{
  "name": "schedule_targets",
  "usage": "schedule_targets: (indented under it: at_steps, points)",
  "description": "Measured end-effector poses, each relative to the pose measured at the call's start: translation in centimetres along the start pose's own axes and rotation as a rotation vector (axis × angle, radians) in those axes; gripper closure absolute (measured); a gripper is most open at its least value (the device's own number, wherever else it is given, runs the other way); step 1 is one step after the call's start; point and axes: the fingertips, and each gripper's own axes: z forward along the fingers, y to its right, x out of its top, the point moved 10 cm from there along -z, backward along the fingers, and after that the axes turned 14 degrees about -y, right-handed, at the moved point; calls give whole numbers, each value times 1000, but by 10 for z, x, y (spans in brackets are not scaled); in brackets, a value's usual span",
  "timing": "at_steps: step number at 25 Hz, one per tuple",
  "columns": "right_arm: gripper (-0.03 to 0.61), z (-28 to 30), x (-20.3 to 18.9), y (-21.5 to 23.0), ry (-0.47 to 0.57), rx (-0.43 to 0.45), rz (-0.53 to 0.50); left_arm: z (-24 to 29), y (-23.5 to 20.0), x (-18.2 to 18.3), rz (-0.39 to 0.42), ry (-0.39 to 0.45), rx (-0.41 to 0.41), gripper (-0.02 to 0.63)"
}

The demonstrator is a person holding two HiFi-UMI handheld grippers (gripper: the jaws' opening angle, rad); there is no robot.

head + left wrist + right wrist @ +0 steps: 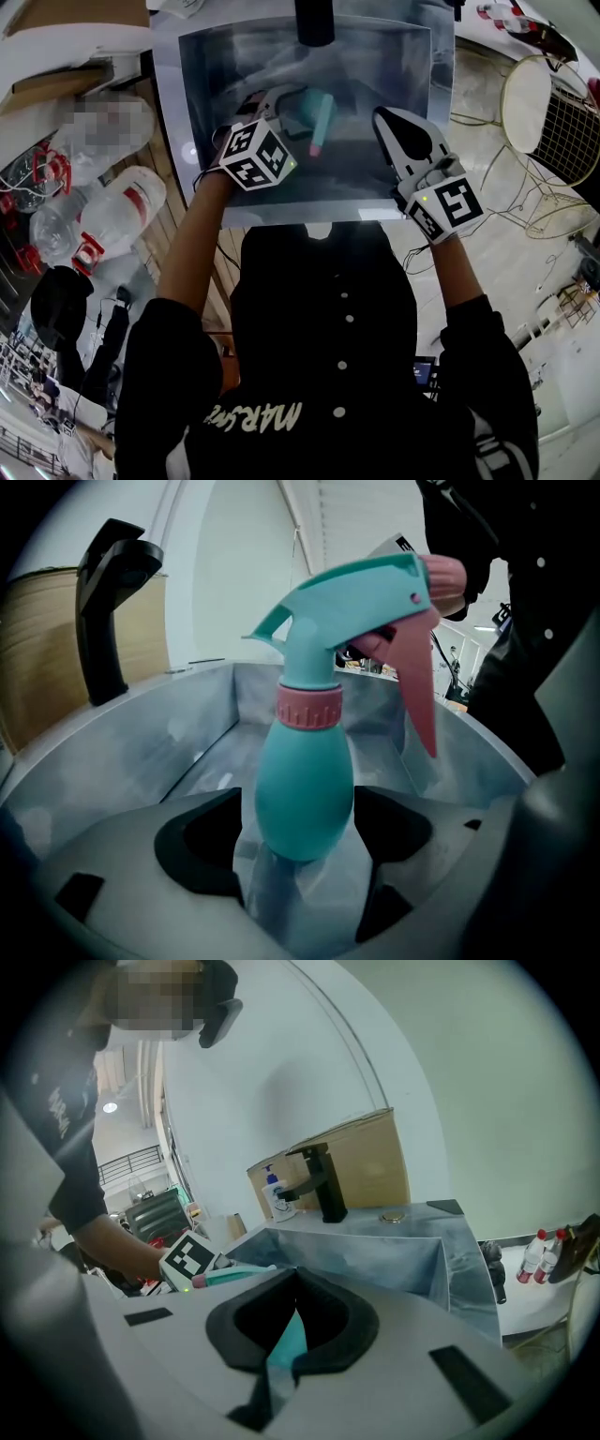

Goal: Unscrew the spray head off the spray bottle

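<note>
Shows spray bottle standing in the sink, spray head on. Left hand-held gripper released, jaws apart either side of the bottle body, not pressing. Right hand-held gripper clenched shut, over the sink's right side.

- The sink is viewed steeply from overhead.
- The spray bottle is seen close up in the left gripper view.
- Sink and spray bottle are shared by all three views.
</note>
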Motion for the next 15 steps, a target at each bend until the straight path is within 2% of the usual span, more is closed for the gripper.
schedule_targets:
  at_steps: [6,15]
  points:
    - [565,4,1,1,0,5,6,18,-1,3,1,43,-16,242]
    - [565,7,6,-6,1,25,5,25,-1,8,26,117,9,236]
